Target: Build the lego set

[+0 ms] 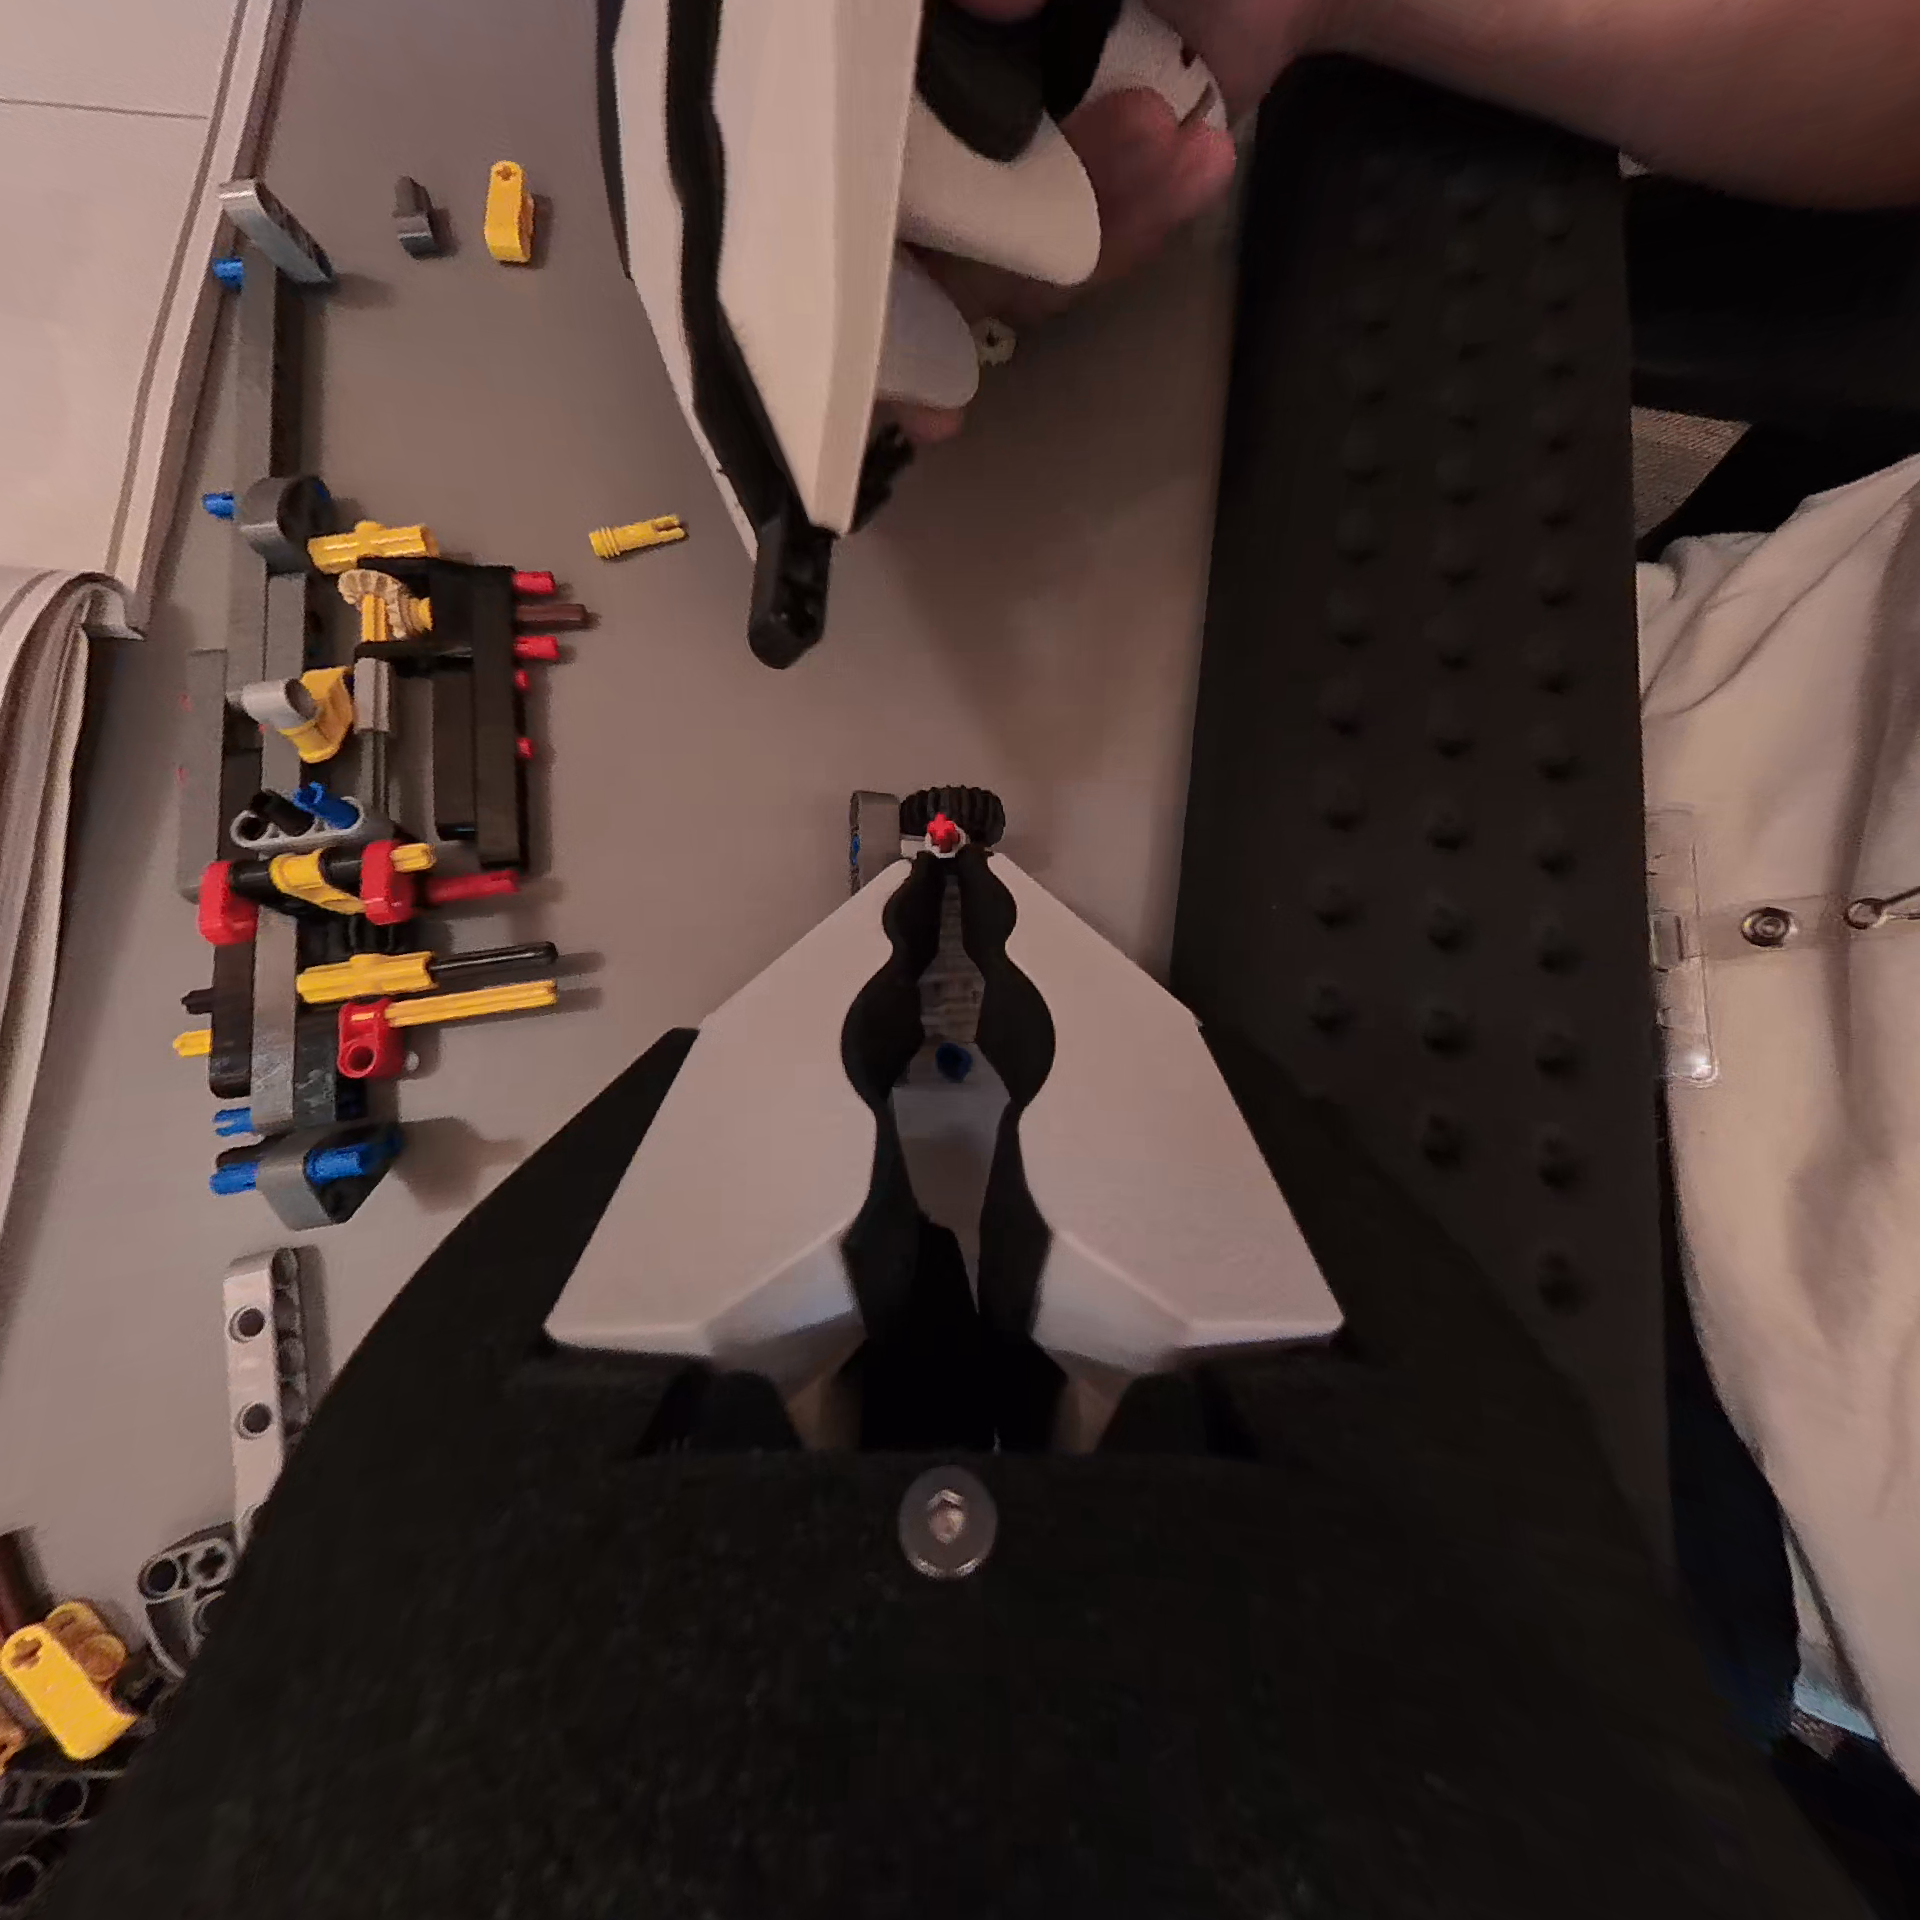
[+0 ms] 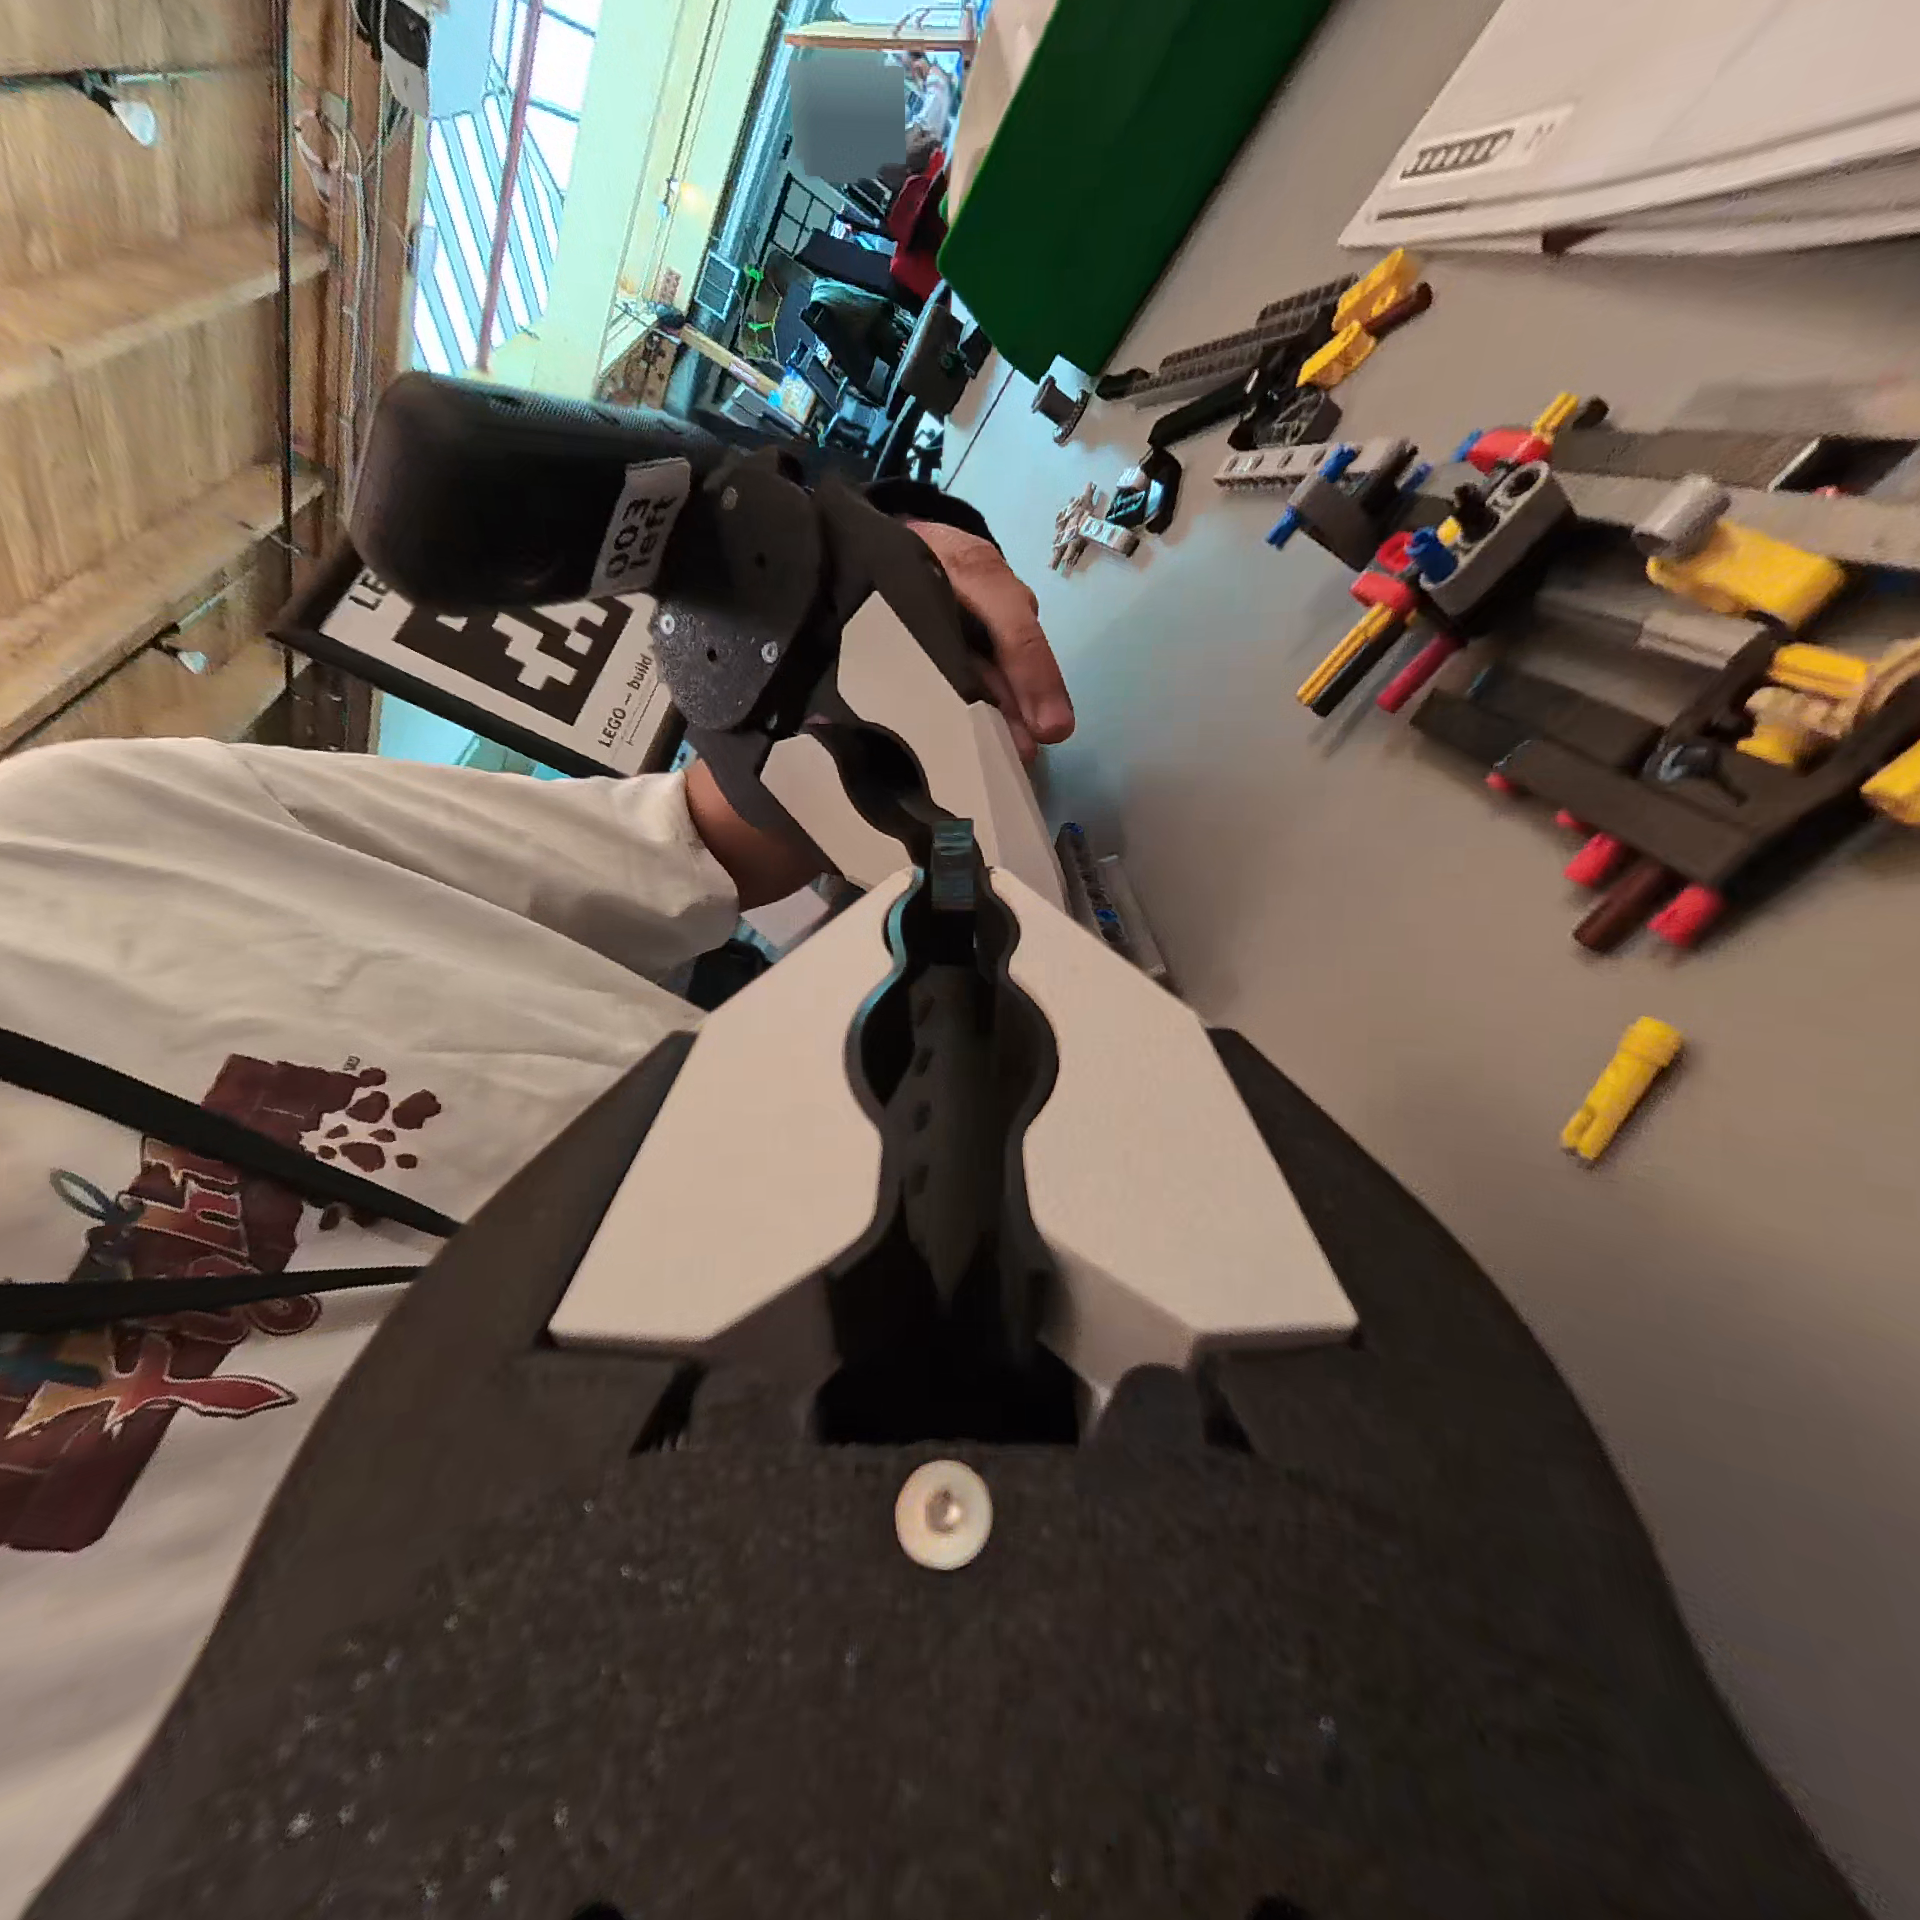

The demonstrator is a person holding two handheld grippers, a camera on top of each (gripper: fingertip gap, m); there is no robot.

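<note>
From the left wrist view, the left tongs (image 1: 943,868) are closed on a small grey beam (image 1: 951,977) that carries a black gear (image 1: 951,812) with a red axle end (image 1: 941,828) at its tip, held just above the grey surface (image 1: 665,810). The right tongs (image 1: 795,597) hang farther off, pinching a black beam. To the left lies the half-built lego model (image 1: 364,831), grey and black with yellow, red and blue pins. A loose yellow pin (image 1: 636,537) sits between the model and the right tongs.

From the right wrist view, the right tongs (image 2: 951,883) are clamped on a long black beam (image 2: 940,1081) with holes, its end poking out past the tips. The left tongs (image 2: 914,805) come close to that end. The model (image 2: 1621,623) lies to the right, and the yellow pin (image 2: 1621,1086) is well apart from it.
</note>
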